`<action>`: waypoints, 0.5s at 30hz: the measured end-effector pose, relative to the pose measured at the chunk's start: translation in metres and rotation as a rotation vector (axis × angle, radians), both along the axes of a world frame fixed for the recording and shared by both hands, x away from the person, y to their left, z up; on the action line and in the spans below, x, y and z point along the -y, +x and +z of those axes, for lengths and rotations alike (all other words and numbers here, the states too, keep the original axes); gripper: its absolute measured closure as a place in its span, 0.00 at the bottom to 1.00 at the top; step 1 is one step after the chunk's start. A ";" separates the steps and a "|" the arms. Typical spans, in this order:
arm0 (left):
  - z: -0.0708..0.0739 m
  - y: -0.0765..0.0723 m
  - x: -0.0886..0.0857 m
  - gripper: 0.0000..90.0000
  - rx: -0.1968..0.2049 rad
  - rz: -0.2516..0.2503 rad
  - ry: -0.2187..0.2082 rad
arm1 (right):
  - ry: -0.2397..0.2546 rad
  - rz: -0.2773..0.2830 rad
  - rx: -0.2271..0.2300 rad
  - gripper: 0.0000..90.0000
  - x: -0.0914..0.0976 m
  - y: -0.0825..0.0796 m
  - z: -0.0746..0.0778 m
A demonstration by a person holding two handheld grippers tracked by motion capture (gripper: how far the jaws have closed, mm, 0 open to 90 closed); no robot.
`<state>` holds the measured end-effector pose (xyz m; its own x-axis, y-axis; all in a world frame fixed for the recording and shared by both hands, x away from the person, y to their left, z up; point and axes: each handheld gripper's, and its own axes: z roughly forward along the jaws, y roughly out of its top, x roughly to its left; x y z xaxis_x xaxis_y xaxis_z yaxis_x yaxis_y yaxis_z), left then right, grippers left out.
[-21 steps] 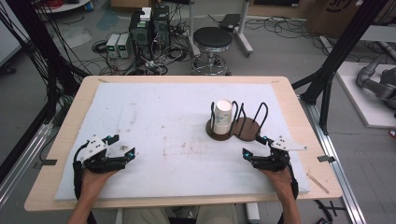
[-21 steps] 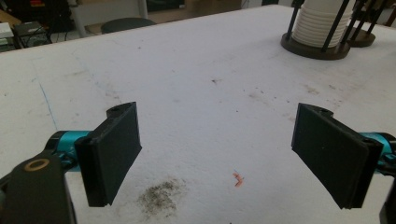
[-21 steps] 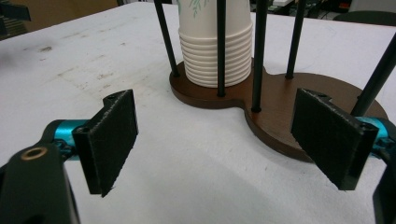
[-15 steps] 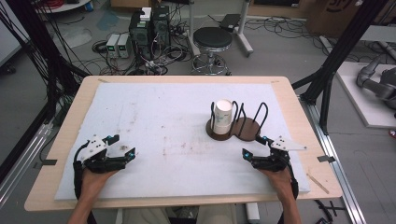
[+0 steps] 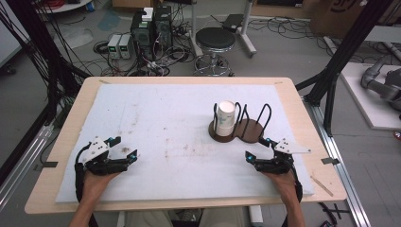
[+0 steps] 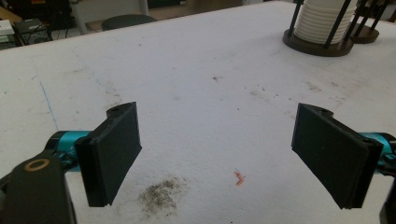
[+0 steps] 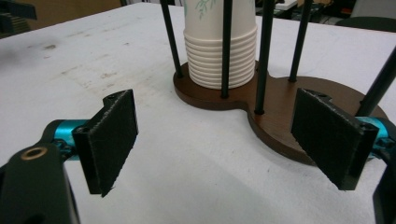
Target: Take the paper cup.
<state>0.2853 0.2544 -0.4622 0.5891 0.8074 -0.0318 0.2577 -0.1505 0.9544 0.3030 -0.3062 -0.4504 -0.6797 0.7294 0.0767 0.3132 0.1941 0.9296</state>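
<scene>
Left gripper [image 5: 133, 155] at lower left, jaws apart on nothing; right gripper [image 5: 248, 156] at lower right, likewise agape and empty; stacked paper cups [image 5: 225, 119] in wooden rack [image 5: 249, 131], right of centre, just above right gripper.

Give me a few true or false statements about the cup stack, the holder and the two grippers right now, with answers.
1. The stack of paper cups stands inside the wooden holder. True.
2. The right gripper is shut on a cup. False: its fingers stand apart with nothing between them.
3. The left gripper is open over the white mat. True.
4. The holder's second bay also holds cups. False: it holds none.
</scene>
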 end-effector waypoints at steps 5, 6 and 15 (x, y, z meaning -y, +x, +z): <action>0.000 0.000 0.000 0.17 -0.003 -0.004 -0.002 | -0.032 0.016 -0.010 0.17 -0.002 0.000 0.003; 0.000 0.000 0.000 0.17 -0.003 -0.004 -0.002 | -0.032 0.016 -0.010 0.17 -0.002 0.000 0.003; 0.000 -0.001 0.001 0.17 0.007 -0.014 0.007 | -0.005 0.007 0.046 0.17 0.000 -0.003 0.033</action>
<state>0.2847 0.2536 -0.4621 0.6004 0.7994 -0.0219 0.2489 -0.1607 0.9551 0.2999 -0.3061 -0.4172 -0.6877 0.7248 0.0416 0.2691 0.2013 0.9419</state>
